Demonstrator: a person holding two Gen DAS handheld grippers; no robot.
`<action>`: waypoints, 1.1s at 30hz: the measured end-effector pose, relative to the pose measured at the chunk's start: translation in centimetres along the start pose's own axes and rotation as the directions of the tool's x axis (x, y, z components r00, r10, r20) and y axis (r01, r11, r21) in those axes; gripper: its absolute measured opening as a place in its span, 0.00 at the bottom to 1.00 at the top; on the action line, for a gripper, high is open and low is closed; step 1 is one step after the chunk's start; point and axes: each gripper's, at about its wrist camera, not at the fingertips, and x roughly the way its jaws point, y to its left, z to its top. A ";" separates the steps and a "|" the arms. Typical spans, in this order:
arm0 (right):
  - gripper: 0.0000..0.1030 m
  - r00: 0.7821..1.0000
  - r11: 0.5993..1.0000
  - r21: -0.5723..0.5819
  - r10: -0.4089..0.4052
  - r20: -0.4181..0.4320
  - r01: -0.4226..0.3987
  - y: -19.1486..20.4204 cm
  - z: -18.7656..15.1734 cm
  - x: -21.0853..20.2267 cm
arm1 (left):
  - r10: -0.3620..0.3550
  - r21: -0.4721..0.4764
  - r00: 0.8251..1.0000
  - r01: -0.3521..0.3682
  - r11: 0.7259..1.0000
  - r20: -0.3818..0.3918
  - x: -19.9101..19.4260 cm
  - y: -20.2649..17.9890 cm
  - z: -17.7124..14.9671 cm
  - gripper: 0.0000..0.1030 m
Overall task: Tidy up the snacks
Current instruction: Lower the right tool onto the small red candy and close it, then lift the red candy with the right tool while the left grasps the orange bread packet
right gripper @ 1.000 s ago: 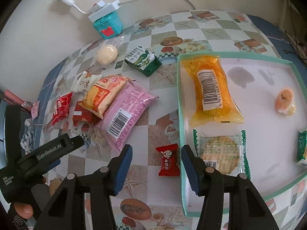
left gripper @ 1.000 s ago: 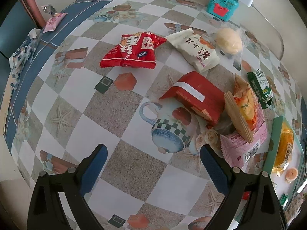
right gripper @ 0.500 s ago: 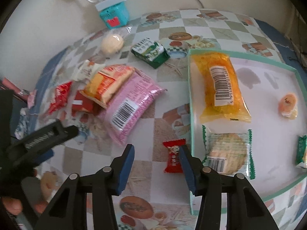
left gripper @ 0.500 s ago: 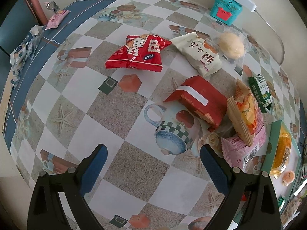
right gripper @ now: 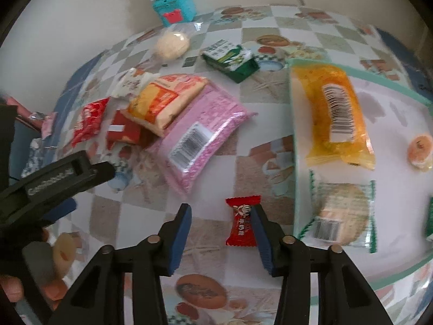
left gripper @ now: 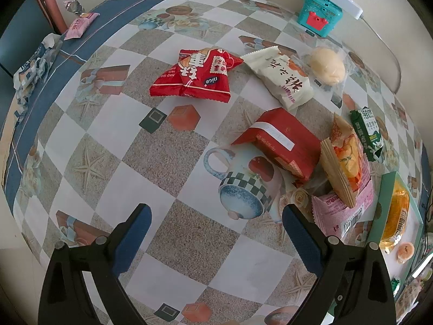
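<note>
Checkered printed tablecloth [left gripper: 173, 162] against a pale wall. Left wrist view: left gripper [left gripper: 216, 233] points steeply down over bare cloth, jaws wide apart, nothing between them; red snack bag [left gripper: 197, 77] and white packet [left gripper: 281, 80] lie beyond, framing nearly unchanged. Right wrist view: right gripper [right gripper: 220, 233] angled down, lower and closer than a second ago, jaws just closing yet apart; small red candy [right gripper: 242, 220] lies against the right finger's inner side, beside the green-rimmed tray [right gripper: 295, 146].
</note>
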 end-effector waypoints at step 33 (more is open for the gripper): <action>0.19 0.990 0.988 -0.060 -0.143 0.022 0.144 -0.1 -0.1 1.4 | -0.009 0.089 1.000 0.006 0.996 0.024 -0.4 -4.5 -0.4 0.95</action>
